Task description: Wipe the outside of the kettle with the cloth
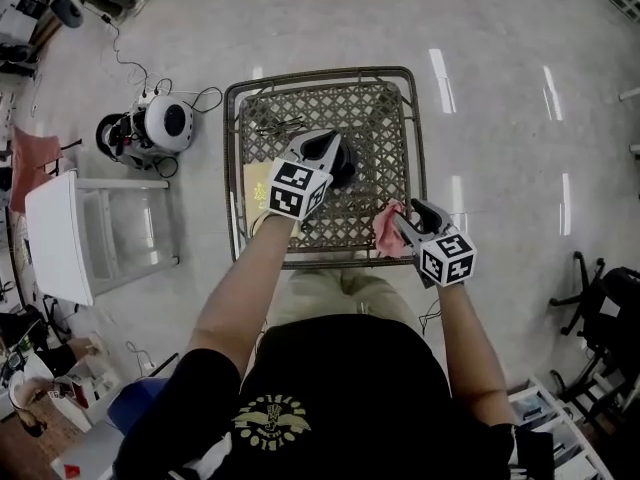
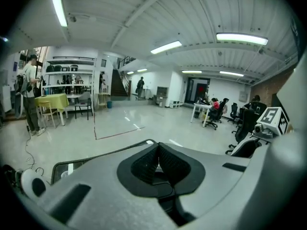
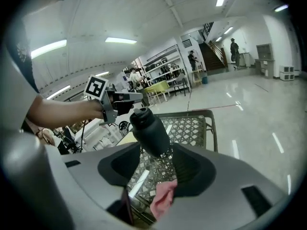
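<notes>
Pink cloth (image 3: pixel 163 198) low in the gap of the right tongs (image 3: pixel 158 152), bunched against the lower edge of the right-hand pad, not pinched. Right tongs spread wide, pads pressing on nothing, pointing forward and down over the near edge of the metal lattice surface (image 1: pixel 385 128). From the head view, same cloth just left of the right tongs' tips, at that near edge.

Dark kettle (image 3: pixel 148 131) straight ahead of the right tongs, framed between the two open pads, beyond the cloth and apart from both pads; cap end up, body leaning in the wide-angle view. Seen from above, kettle just beside the tips of the left tongs (image 1: pixel 325 143), on their right, and between the two tongs, nearer the left pair. Contact between kettle and left tongs: cannot tell from any view.

Left tongs closed, pads meeting at the tips, nothing seen between them; only open floor beyond the pads in the left gripper view. Pale yellow sheet (image 1: pixel 258 183) on the surface under and left of the left tongs. White frame (image 1: pixel 100 228) on the floor well left of both tongs.
</notes>
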Available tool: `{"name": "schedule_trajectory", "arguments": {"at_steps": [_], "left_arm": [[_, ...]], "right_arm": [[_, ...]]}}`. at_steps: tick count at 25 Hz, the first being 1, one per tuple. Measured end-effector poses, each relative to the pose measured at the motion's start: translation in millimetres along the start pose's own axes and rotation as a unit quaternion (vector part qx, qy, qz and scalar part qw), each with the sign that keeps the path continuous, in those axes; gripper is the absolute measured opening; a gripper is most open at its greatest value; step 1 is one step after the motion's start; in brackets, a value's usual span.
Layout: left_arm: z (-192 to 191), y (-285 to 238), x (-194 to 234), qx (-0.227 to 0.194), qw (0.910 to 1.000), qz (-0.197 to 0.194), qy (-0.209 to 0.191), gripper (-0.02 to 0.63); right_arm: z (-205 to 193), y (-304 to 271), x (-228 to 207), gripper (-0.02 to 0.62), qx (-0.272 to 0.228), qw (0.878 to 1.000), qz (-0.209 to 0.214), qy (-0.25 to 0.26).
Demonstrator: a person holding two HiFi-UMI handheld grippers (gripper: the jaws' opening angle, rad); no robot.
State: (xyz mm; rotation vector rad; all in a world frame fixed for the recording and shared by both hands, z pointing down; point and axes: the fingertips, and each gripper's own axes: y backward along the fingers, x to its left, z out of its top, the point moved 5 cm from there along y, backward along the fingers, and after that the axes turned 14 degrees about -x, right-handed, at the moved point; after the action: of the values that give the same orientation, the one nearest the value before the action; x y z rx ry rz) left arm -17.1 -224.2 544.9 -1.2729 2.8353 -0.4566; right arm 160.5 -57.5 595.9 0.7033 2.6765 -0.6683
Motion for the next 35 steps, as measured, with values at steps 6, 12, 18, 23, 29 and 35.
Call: {"name": "schedule_trajectory", "arguments": {"at_steps": [6,12,18,23,29,35], "left_arm": [[-22.1,-6.9,2.2,0.036,0.9991,-0.013,-0.015,0.009],[-20.9,-10.9,1.0,0.036,0.9974,-0.030,-0.055,0.009],[-27.5,-14.4,-1.7,0.064,0.9944,-0.056,-0.063,0.009],[-29.6,-15.2,-2.0,0.074,0.9931,-0.061,-0.067,0.009],[-30.0,-11.2,5.3,0.061,0.9952,-0.067,-0.038,0.009],[-33.6,-8.9,4.3,0.069,0.9938,-0.066,-0.056,0.009]], "right_arm": [[-53.4,-20.6,-16.5,0.221,0.074,0.997,-0.011,0.018],[-117.7,-35.3,-26.7,0.233,0.195,0.977,0.003,0.082],[-159.6,-43.8,-39.0,0.233,0.253,0.960,-0.014,0.118],[-185.5,-44.8,-44.3,0.184,0.311,0.930,-0.032,0.192],[-162.7,-54.2,-21.7,0.026,0.239,0.939,-0.020,0.248],[-93.3,-89.6,37.4,0.025,0.147,0.958,0.043,0.243]]}}
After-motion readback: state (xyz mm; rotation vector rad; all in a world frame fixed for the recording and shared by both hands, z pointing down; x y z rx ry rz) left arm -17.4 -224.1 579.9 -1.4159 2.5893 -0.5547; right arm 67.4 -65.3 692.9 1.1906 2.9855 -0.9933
